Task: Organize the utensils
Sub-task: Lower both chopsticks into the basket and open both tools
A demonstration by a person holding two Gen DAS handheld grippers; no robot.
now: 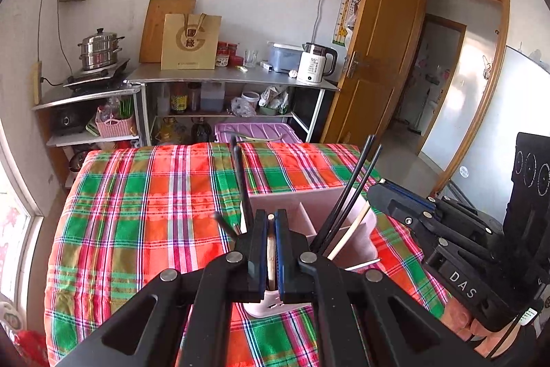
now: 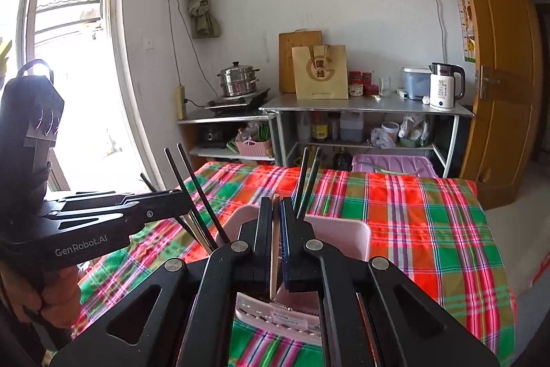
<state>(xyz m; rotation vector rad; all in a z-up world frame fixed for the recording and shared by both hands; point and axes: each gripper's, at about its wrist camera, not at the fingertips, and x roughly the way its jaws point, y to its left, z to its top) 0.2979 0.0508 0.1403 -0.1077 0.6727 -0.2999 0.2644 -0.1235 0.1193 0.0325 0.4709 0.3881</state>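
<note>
At centre frame, our left gripper (image 1: pixel 271 222) clamps a pale wooden chopstick (image 1: pixel 271 250) above the pink utensil holder (image 1: pixel 302 212) on the plaid tablecloth (image 1: pixel 137 212). Our right gripper (image 2: pixel 275 212) pinches another light chopstick (image 2: pixel 274 250). Black chopsticks (image 1: pixel 347 191) lean in the holder.

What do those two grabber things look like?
Both tongs are black plastic with long jointed links, silver round pins at the joints and triangle-shaped holes near the back. The left tongs have a blue ridged pad on a finger, and so do the right tongs. From the side, one reads "GenRobot.AI" in white, the other "DAS". Each has a tall black block with three rings at the back.
</note>
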